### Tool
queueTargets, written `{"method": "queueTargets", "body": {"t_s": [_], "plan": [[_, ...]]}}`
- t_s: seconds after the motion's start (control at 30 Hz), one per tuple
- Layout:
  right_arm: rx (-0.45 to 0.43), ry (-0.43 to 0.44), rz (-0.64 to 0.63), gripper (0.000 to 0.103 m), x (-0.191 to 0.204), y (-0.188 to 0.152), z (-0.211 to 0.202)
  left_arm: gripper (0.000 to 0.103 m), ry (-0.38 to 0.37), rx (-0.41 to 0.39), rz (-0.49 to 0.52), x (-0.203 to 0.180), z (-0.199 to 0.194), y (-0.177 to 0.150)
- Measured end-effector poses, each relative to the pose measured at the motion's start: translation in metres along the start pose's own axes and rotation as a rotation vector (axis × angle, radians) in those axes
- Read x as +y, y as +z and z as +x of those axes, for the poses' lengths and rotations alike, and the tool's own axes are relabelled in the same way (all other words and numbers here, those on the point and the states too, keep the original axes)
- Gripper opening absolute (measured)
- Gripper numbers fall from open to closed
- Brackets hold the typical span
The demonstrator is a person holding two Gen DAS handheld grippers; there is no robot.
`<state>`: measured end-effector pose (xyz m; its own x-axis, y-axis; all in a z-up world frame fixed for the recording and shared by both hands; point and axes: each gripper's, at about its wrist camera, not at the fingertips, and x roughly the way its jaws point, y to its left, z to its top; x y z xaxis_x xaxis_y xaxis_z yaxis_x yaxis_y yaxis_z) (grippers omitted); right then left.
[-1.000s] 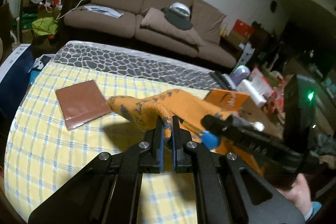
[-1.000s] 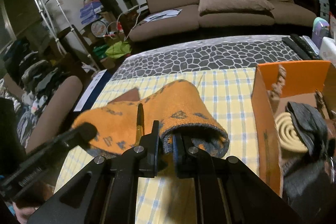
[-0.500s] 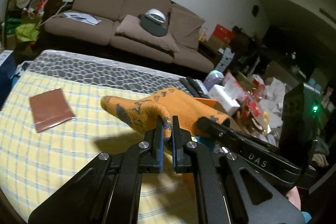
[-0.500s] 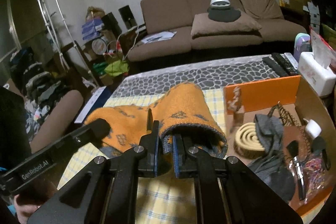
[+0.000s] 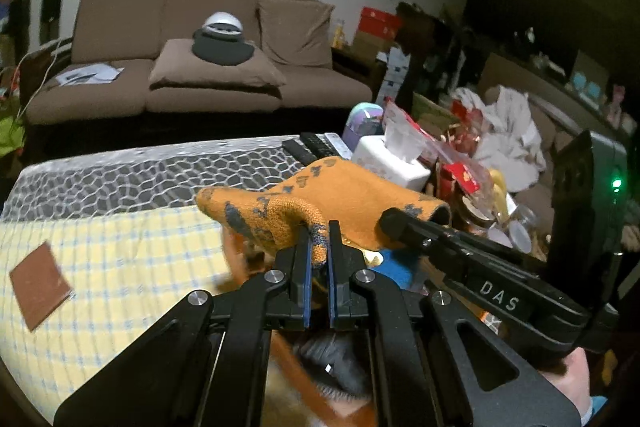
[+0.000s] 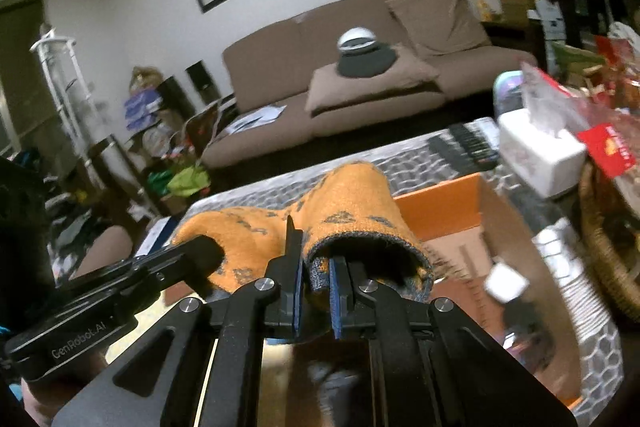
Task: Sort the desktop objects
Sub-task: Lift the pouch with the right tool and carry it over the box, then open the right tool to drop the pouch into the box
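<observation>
There was one orange sock [image 5: 352, 195], one orange box [image 6: 448, 203] and one brown card [image 5: 38, 285] on the near left. Two grippers showed, left [image 5: 319, 253] and right [image 6: 314, 279]. On the far right sat one white tissue box [image 5: 390, 163] and two dark remotes [image 5: 316, 147].

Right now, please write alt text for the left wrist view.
The left gripper pinches an orange sock, held above an orange box. The right gripper grips the sock's cuff; a brown card lies on the checked cloth.
</observation>
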<state>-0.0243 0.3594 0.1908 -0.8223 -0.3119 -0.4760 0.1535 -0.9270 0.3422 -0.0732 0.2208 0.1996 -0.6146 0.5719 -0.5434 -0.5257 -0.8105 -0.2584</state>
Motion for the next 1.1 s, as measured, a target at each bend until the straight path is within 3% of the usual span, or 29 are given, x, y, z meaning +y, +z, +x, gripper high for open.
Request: {"method": "queueTargets", "body": {"t_s": [0.17,0.33,0.6,0.7,0.9,1.0,1.1], "plan": [[-0.024,-0.032,0.059,0.010,-0.048,0.005,0.003,0.006,0.030,0.038,0.051,-0.024,0.044,0.001],[0.022,-0.077,0.091,0.010,-0.082,0.002,0.022,0.006,0.082,0.115,0.101,-0.033,0.088,-0.017],[0.238,-0.141,0.213,0.010,-0.115,-0.023,0.064,0.006,0.154,0.248,0.116,-0.019,0.123,-0.047],[0.270,-0.164,0.247,0.017,-0.120,-0.027,0.065,0.006,0.169,0.296,0.128,-0.019,0.130,-0.056],[0.300,-0.215,0.224,0.022,-0.115,-0.025,0.059,0.007,0.178,0.321,0.131,-0.021,0.127,-0.060],[0.313,-0.257,0.196,0.031,-0.110,-0.024,0.054,0.013,0.181,0.327,0.134,-0.022,0.122,-0.061],[0.326,-0.304,0.166,0.043,-0.105,-0.023,0.047,0.027,0.161,0.330,0.110,-0.021,0.113,-0.061]]}}
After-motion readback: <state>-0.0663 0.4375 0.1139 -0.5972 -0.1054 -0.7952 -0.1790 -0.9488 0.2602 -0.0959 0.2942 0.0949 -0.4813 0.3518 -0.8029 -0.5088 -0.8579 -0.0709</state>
